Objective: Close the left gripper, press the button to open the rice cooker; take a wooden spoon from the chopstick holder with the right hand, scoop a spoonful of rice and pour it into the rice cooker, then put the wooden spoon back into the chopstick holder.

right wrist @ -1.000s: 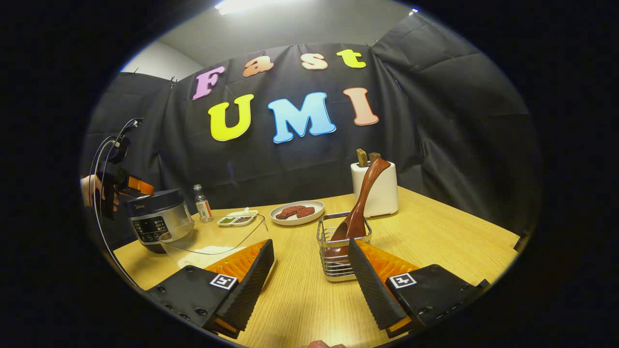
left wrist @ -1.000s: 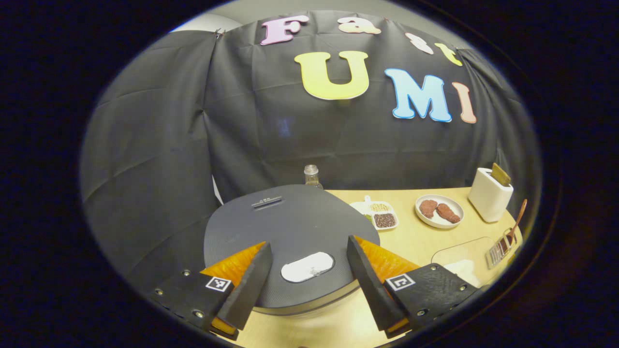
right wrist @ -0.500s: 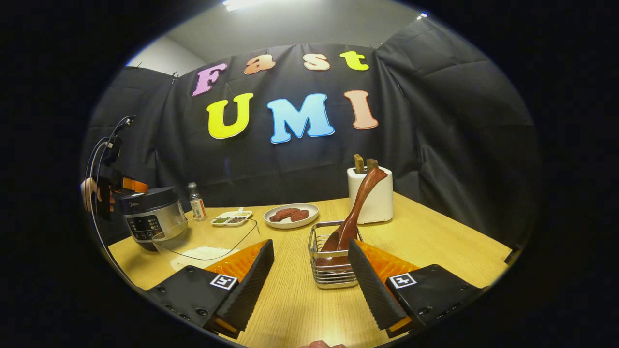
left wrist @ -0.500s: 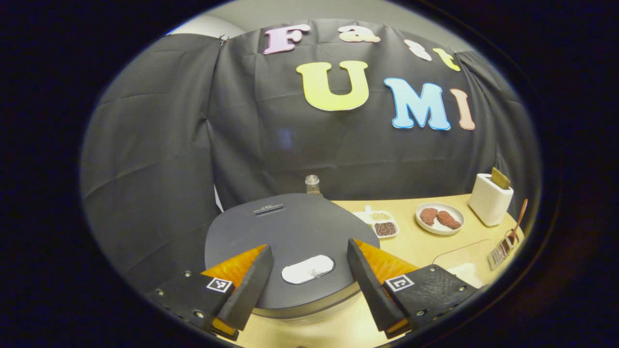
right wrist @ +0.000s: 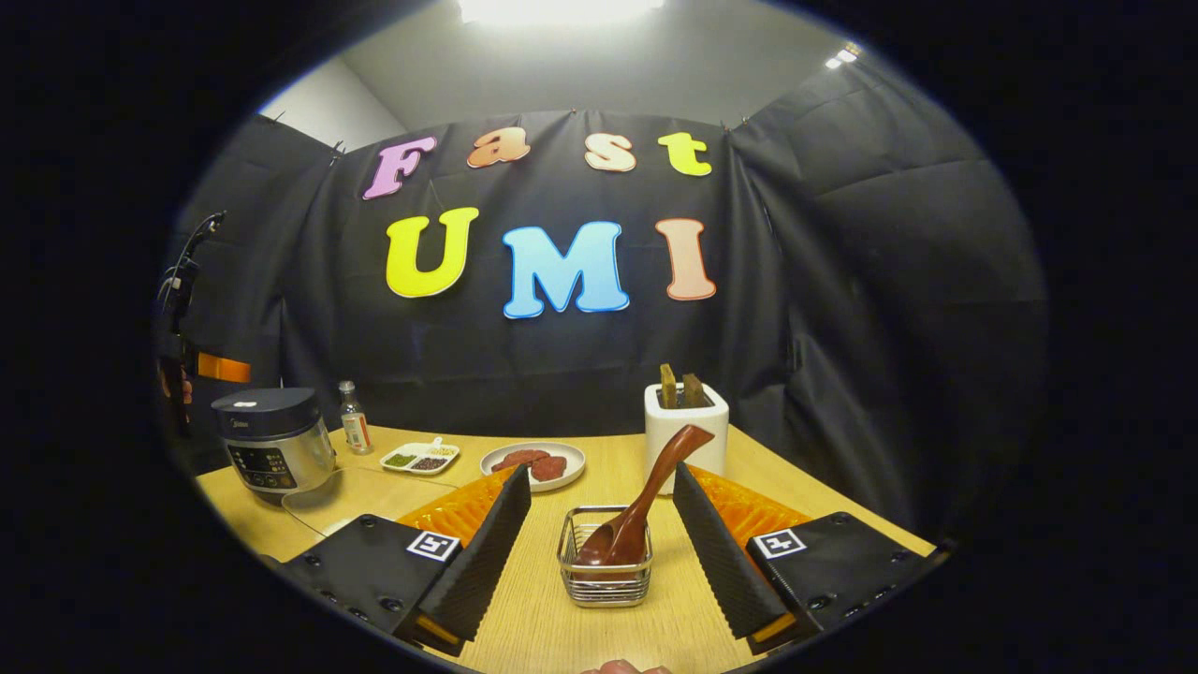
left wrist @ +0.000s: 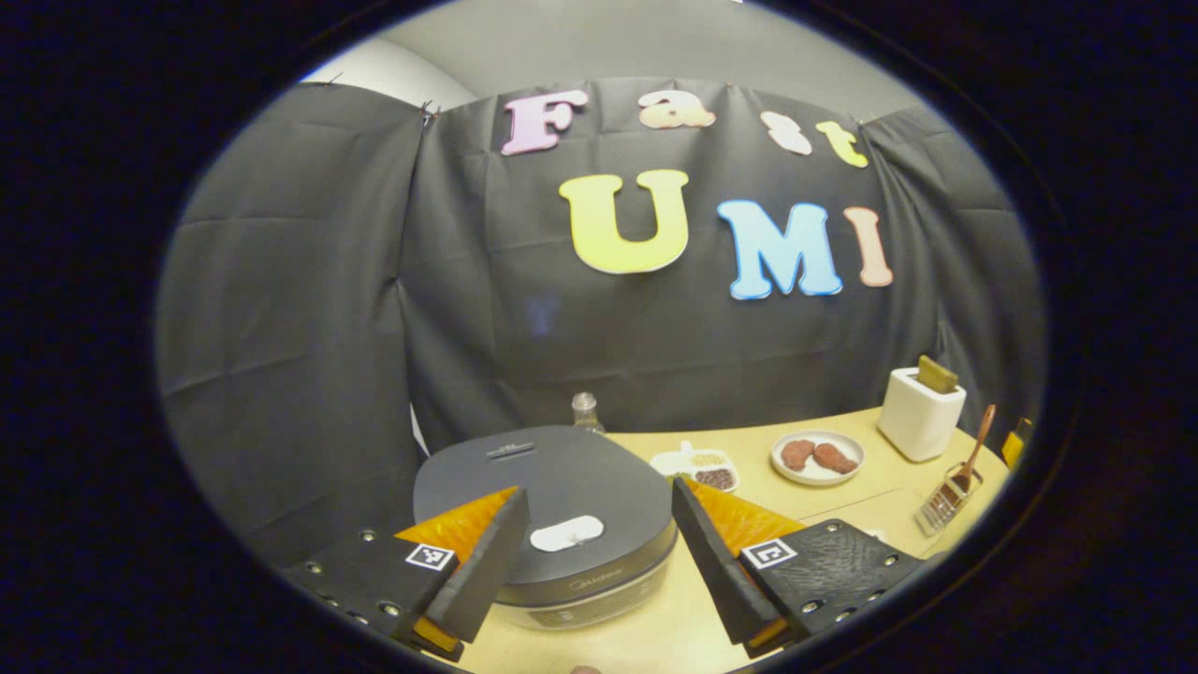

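Hovering above the rice cooker (left wrist: 552,510) at the left end of the tabletop (left wrist: 824,501), my left gripper (left wrist: 595,562) has its fingers spread wide and holds nothing; the cooker's dark lid is shut, and the pale button (left wrist: 566,534) on it lies between and beyond the fingertips, untouched. Behind the cooker stands a small bottle (left wrist: 585,410), then a divided dish (left wrist: 697,465) of condiments, a white plate (left wrist: 817,457) with two brown pieces of food, and a white toaster (left wrist: 920,412) with toast in its slot. At the right edge of the left gripper view, the wire chopstick holder (left wrist: 945,487) carries the wooden spoon (left wrist: 975,435). In the right gripper view, my right gripper (right wrist: 604,552) is likewise spread and empty, with the chopstick holder (right wrist: 606,569) standing on the tabletop between its fingers and the wooden spoon (right wrist: 646,510) leaning in it, bowl down, handle tilted up to the right. Near the cooker (right wrist: 271,440) lies a clear glass bowl (right wrist: 342,494) of rice.
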`<move>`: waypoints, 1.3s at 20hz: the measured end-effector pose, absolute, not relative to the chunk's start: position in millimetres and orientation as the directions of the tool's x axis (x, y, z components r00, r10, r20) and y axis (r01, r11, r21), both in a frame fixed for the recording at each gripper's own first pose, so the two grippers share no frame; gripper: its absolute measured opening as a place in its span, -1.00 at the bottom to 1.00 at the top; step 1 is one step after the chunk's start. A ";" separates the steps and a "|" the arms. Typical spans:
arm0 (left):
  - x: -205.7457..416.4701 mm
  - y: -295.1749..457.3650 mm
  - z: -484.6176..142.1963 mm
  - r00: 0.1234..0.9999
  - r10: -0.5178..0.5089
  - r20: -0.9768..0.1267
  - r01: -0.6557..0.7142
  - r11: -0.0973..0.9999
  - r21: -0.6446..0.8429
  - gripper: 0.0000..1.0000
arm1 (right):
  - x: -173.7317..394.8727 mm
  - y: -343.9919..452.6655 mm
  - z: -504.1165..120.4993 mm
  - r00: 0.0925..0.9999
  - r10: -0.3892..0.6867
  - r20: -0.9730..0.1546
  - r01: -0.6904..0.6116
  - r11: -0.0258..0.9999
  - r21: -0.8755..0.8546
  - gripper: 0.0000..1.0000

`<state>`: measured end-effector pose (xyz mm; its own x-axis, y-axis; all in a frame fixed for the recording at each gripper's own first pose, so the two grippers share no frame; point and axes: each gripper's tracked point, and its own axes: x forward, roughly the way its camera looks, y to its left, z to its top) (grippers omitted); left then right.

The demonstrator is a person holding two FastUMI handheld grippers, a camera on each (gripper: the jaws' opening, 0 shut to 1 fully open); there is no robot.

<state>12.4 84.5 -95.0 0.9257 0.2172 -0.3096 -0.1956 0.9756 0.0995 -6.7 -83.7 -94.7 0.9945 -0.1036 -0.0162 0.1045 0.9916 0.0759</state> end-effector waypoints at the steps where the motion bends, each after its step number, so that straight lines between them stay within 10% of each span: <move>1: 7.2 75.7 -79.8 0.940 0.205 -0.274 -0.181 0.977 0.110 0.89 | -6.0 -87.1 -83.0 0.994 -0.113 0.002 0.112 0.991 0.071 0.95; 13: -60.8 38.6 28.2 0.995 0.090 -0.034 -0.088 0.995 0.045 0.89 | -22.1 -112.4 4.9 0.983 -0.156 0.095 0.152 0.987 0.049 0.95; 26: -58.8 42.1 -6.4 0.992 0.029 -0.125 -0.039 0.996 -0.077 0.89 | -23.1 -100.2 -14.0 0.989 -0.140 0.052 0.139 0.990 0.012 0.95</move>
